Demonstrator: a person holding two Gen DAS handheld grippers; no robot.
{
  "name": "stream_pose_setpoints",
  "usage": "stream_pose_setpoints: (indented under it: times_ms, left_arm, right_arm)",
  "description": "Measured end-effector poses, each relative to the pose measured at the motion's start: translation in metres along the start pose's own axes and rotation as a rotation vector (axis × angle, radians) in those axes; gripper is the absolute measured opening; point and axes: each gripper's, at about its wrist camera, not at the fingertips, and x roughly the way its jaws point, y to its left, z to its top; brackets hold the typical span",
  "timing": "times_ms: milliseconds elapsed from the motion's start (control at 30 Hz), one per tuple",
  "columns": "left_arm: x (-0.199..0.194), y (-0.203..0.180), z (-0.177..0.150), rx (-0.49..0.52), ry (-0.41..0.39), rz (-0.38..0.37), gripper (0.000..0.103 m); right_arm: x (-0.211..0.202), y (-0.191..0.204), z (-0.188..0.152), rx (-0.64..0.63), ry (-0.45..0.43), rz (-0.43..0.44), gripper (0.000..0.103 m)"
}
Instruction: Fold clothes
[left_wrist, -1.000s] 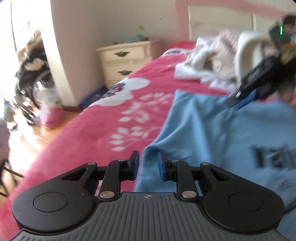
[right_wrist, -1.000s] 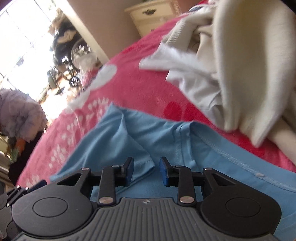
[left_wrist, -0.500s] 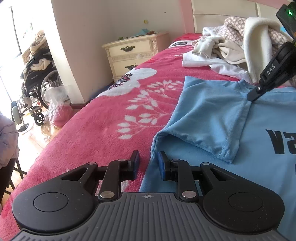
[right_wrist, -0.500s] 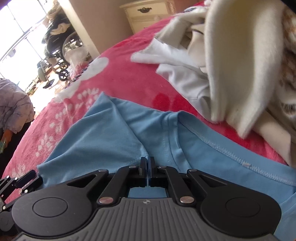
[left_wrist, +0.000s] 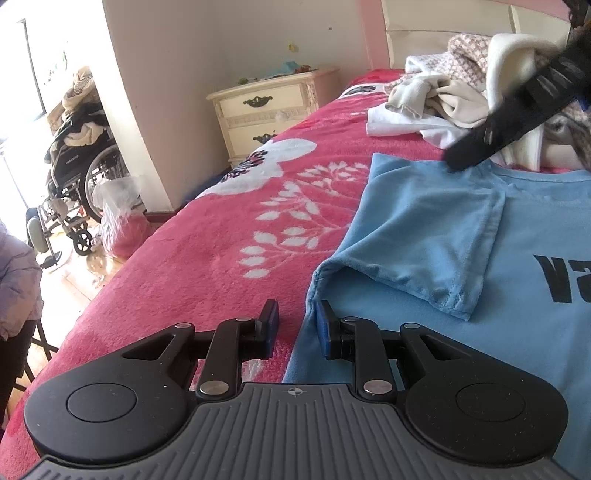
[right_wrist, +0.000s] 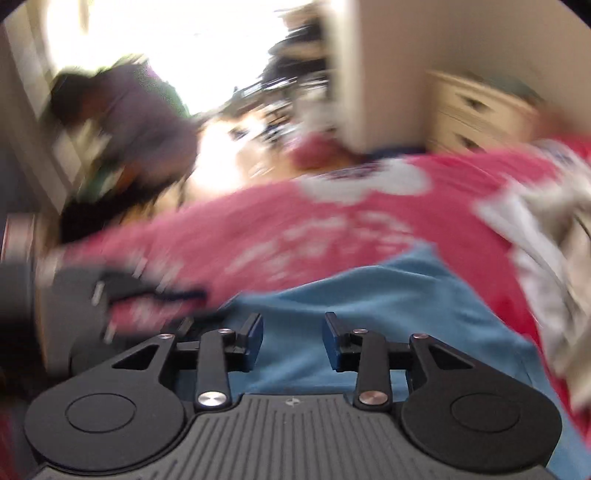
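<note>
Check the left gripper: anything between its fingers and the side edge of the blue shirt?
Nothing visible. The left gripper sits open right at the blue shirt edge, over the red blanket. The clothes pile lies beyond the shirt's top, out of the way.

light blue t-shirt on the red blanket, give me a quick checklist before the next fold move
1. Left gripper open, nothing pinched: ok; it straddles the side edge of the light blue cotton t-shirt.
2. Right gripper free of cloth: ok; its jaws have just been opening, nothing between them.
3. Short sleeve folded in over the shirt body: ok.
4. Shirt lying flat: not ok; a raised fold sits where the sleeve turns.
5. Pile of cream and white clothes clear of the shirt: cannot tell; the right gripper hides the collar edge.
6. Right wrist view sharp: not ok, blurred.
</note>
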Motion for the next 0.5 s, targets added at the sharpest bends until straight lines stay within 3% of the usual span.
stream_pose_setpoints:
  times_ms: [67, 200, 233, 267, 333, 500]
  left_arm:
    - [0.0, 0.002, 0.0, -0.009, 0.002, 0.003, 0.024]
    - [0.0, 0.004, 0.0, -0.019, 0.004, 0.001, 0.024]
    - [0.0, 0.004, 0.0, -0.017, 0.002, 0.001, 0.024]
    - [0.001, 0.004, -0.001, -0.017, 0.002, 0.0, 0.024]
    - [0.001, 0.005, -0.001, -0.021, 0.0, -0.003, 0.024]
    - [0.001, 0.007, -0.002, -0.03, 0.001, -0.008, 0.026]
  right_arm:
    - [0.016, 0.018, -0.004, -0.09, 0.043, -0.004, 0.038]
    - [0.037, 0.027, -0.014, -0.154, 0.106, -0.035, 0.038]
    - [0.039, 0.028, -0.016, -0.163, 0.112, -0.041, 0.029]
    - [0.039, 0.028, -0.017, -0.161, 0.112, -0.054, 0.014]
    - [0.034, 0.027, -0.017, -0.159, 0.1, -0.065, 0.007]
    - [0.021, 0.032, -0.015, -0.204, 0.079, -0.063, 0.007]
